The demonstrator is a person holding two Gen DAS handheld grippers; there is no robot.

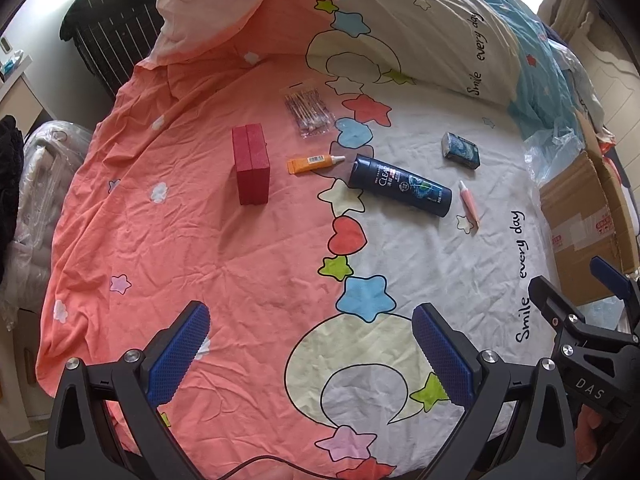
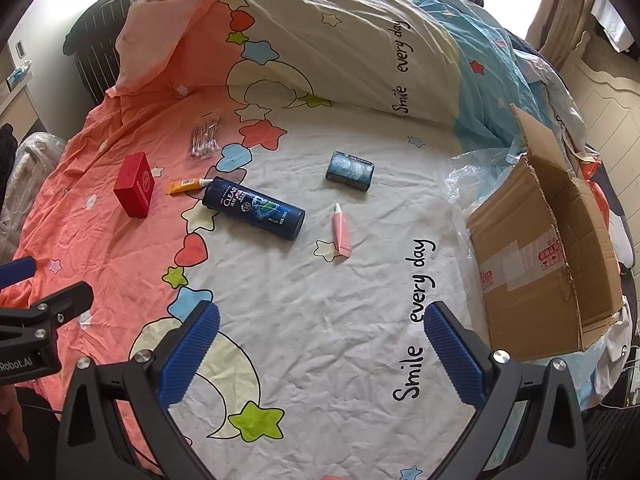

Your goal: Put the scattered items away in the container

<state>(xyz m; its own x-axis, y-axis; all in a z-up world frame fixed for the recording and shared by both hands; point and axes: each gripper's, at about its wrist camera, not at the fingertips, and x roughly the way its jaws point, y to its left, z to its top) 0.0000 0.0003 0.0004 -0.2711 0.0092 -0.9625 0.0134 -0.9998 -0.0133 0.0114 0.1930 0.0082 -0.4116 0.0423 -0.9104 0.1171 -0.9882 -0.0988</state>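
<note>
Several items lie scattered on the bed sheet: a red box (image 1: 252, 164) (image 2: 135, 190), an orange tube (image 1: 314, 164) (image 2: 186, 186), a dark blue shampoo bottle (image 1: 400, 185) (image 2: 254, 207), a pink tube (image 1: 469, 202) (image 2: 341, 231), a small blue box (image 1: 460, 150) (image 2: 351, 170) and a clear bag of cotton swabs (image 1: 309, 112) (image 2: 206, 140). An open cardboard box (image 2: 548, 240) (image 1: 580, 220) stands at the right. My left gripper (image 1: 310, 354) hovers open over the sheet, well short of the items. My right gripper (image 2: 322, 354) is open too, with nothing between its fingers.
A folded duvet (image 2: 340, 40) and pillow (image 1: 208, 4) rise behind the items. Crumpled clear plastic (image 2: 472, 176) lies beside the cardboard box. A black striped bag (image 1: 108, 36) and a bedside cabinet (image 1: 16, 88) stand off the bed at the left.
</note>
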